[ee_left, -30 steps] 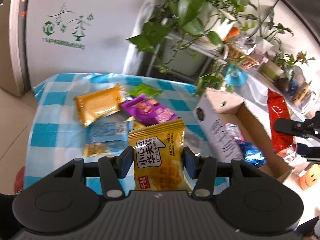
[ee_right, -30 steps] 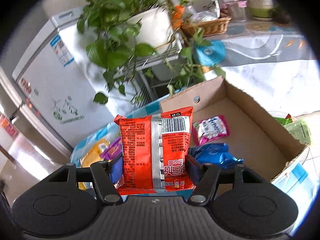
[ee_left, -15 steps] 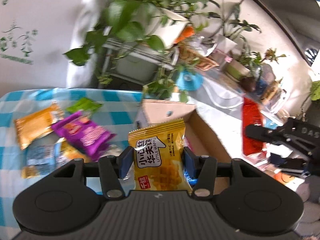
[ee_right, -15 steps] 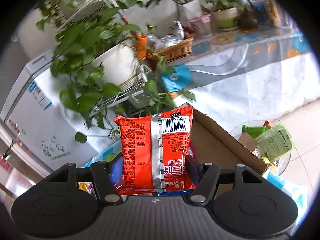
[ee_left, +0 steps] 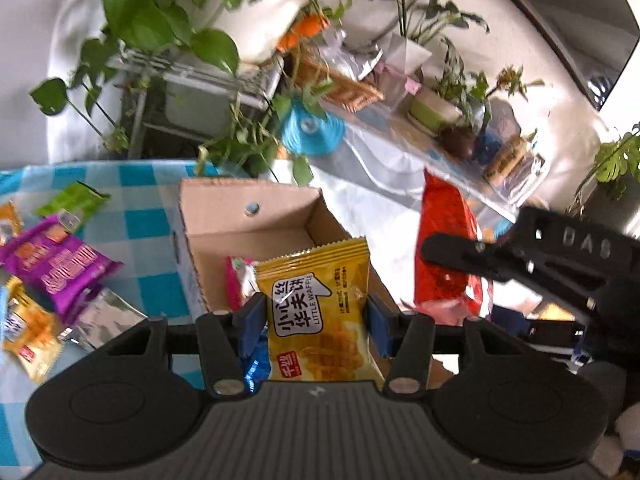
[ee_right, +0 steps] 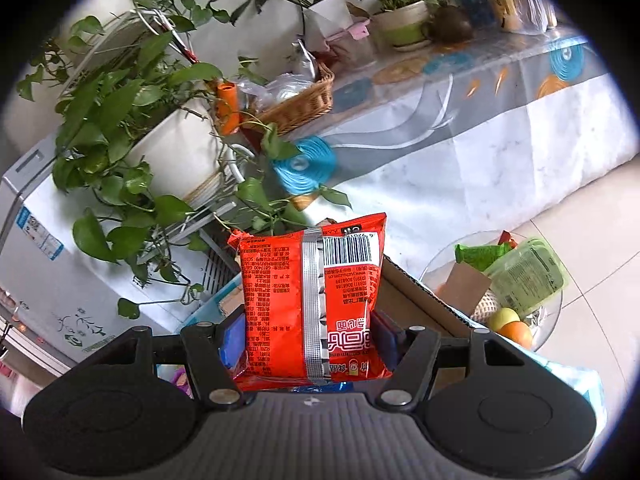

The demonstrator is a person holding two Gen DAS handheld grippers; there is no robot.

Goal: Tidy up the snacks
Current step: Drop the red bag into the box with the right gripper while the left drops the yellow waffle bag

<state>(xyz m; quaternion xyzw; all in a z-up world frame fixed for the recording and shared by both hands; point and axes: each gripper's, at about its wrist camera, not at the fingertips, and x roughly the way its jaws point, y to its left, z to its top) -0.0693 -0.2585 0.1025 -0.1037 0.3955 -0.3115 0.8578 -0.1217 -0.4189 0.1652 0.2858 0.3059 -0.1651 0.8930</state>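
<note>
Over the cardboard box (ee_left: 248,216), near side, left gripper (ee_left: 316,316) pinches a yellow waffle pack (ee_left: 320,312) upright, prob. for dropping in w/ the snacks already inside. Right gripper (ee_right: 308,336) clamps a red snack bag (ee_right: 312,304) just beyond the box's right edge, likely next.

Yellow waffle pack (ee_left: 320,316) upright over open box (ee_left: 244,216) w/ pink pack (ee_left: 236,284) inside; red pack (ee_right: 310,304) upright, barcode side showing; purple pack (ee_left: 56,264) flat on tabletop.
</note>
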